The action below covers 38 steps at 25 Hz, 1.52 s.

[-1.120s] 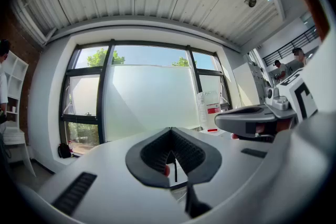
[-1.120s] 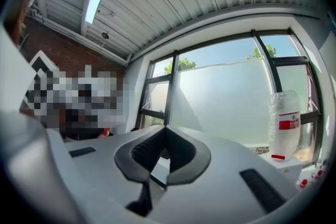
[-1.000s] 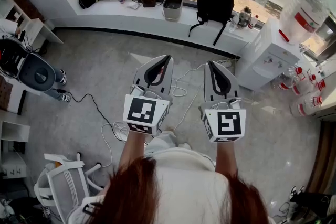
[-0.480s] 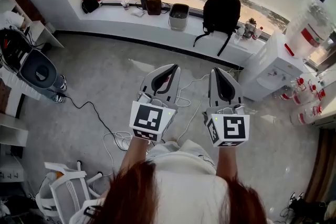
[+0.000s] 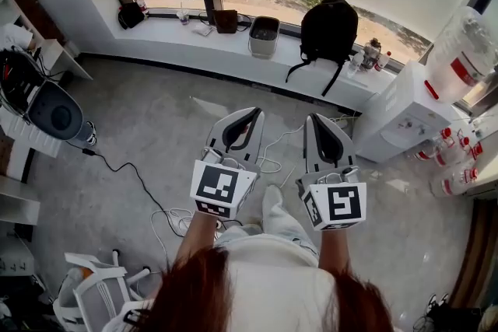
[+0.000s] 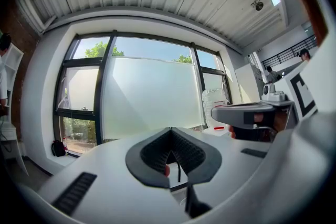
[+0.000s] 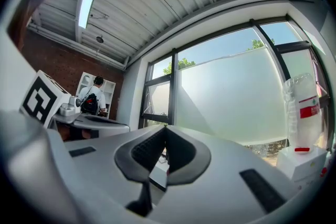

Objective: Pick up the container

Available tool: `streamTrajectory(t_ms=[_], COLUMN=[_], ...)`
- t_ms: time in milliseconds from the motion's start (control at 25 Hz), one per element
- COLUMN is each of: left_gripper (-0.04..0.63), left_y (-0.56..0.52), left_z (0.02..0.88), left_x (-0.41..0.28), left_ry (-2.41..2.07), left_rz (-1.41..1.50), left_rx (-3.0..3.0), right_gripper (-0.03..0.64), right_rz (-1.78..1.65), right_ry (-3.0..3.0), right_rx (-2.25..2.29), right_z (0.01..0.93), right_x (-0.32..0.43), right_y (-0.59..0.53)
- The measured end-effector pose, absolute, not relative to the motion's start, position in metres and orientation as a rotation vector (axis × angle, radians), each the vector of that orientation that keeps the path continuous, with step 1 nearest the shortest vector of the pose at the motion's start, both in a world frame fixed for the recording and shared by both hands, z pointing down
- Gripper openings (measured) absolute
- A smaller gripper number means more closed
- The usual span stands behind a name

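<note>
Grey floor [image 5: 148, 120] lay under the white left claw [image 5: 254, 113] and white right claw [image 5: 316, 119], both closed and empty. Upper centre, a grey square open container [image 5: 264, 32] sat on the white window sill [image 5: 194, 41], well apart from them; the claws likely needed opening before reaching it.

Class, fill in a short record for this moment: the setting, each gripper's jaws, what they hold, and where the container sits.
setting: room with grey floor and long window ledge
left gripper: jaws together, empty
right gripper: jaws together, empty
container: grey, open-topped, on the ledge, untouched
backpack: black, on the ledge, right of the container
water dispenser: far right
</note>
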<state>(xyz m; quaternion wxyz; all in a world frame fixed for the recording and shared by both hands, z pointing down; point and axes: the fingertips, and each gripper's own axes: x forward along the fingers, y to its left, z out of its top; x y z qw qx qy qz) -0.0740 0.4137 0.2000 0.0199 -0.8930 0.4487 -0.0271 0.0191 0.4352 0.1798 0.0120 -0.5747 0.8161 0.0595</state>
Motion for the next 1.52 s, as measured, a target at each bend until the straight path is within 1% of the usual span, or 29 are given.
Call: streamTrajectory(t_ms=[280,520,840,1160,1520], left_gripper=[0.015,0.015,0.015,0.015,0.015], left_y=[0.352,0.302,0.259,0.239,0.204], left_z=[0.195,0.194,0.197,0.209,0.21], left_x=[-0.05,-0.026,0.004,0.009,0.012], left_ry=[1.424,1.467,1.533,1.596,1.606], left_rz=[-0.071,-0.069,-0.067,-0.121,-0.107], left_rx=[-2.738,-2.723,-2.703,-2.692,-2.672], right_gripper=[0.023,0.023,0.023,0.023,0.023], right_rz=[0.207,0.136,0.145,0.088,0.05], right_ry=[2.571,2.604,2.639,2.645,2.646], right_rx=[-1.764,-1.716,-1.681,-1.651,-1.632], right_z=[0.18,0.186,0.19,0.2,0.207], right_x=[0.038,0.063,0.098,0.109,0.113], right_y=[0.375,0.322,0.274,0.249,0.22])
